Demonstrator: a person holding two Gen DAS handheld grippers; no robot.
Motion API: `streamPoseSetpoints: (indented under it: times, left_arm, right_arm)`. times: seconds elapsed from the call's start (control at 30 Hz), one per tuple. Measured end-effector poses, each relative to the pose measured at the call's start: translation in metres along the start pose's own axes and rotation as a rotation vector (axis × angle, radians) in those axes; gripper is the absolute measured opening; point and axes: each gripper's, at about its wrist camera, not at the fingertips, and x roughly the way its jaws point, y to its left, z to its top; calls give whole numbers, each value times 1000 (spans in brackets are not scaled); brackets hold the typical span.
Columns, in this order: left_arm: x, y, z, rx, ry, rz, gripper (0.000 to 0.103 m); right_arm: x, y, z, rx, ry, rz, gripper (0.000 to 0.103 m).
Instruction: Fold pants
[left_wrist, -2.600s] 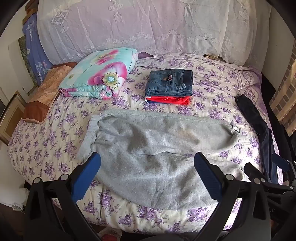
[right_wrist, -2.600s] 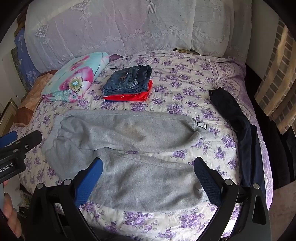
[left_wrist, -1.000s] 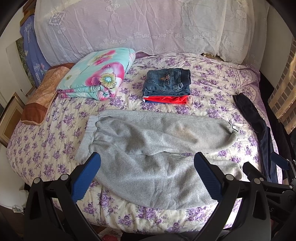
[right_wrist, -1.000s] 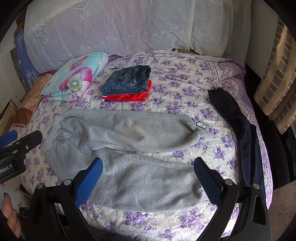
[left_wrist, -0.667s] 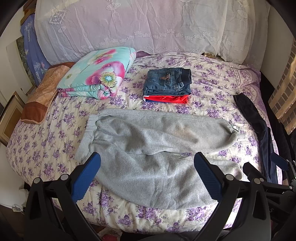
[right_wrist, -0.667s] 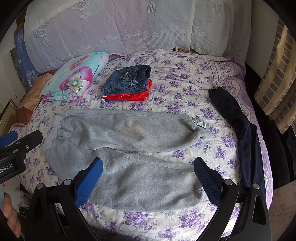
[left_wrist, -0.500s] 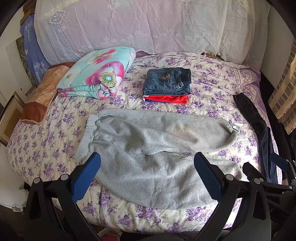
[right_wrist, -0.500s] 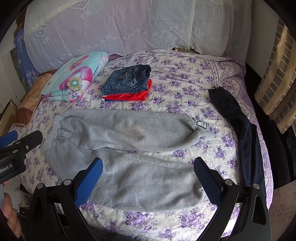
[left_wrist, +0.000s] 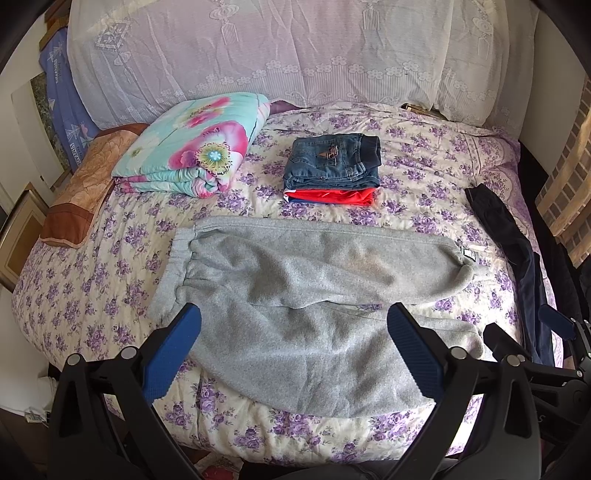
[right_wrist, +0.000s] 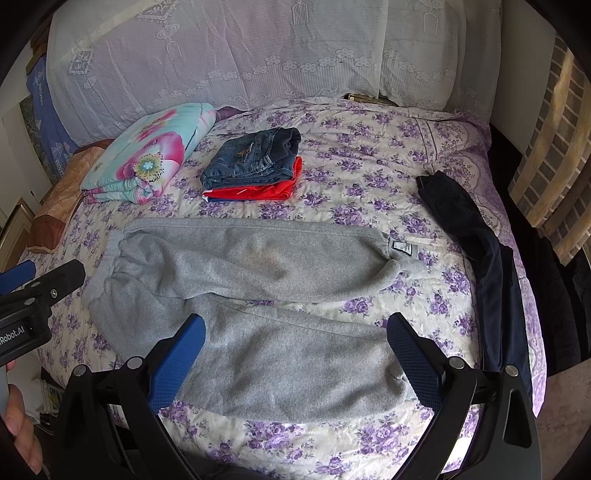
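On the bed (left_wrist: 110, 258), grey pants (left_wrist: 314, 295) lay spread flat; left tool (left_wrist: 295, 343) and right tool (right_wrist: 295, 343) hovered above, both spread wide, empty.

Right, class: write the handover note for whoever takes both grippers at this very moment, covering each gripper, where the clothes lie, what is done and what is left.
Left gripper: open, holding nothing, above the near edge of the bed.
Right gripper: open, holding nothing, likewise.
Grey fleece sweatpants: spread flat on the purple-flowered quilt, waistband to the left, legs to the right, unfolded.
Folded blue jeans lie on a folded red garment behind them: apparently done.
Dark navy trousers lie unfolded along the bed's right edge.
Left: fold the grey pair, probably then the navy pair.
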Motion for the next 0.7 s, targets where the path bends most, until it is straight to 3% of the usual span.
streamPoseSetpoints:
  times: [0.7]
  left_arm:
    - [2, -4, -4, 2, 11, -3, 98]
  right_arm:
    - [0, -1, 0, 2, 7, 3, 99]
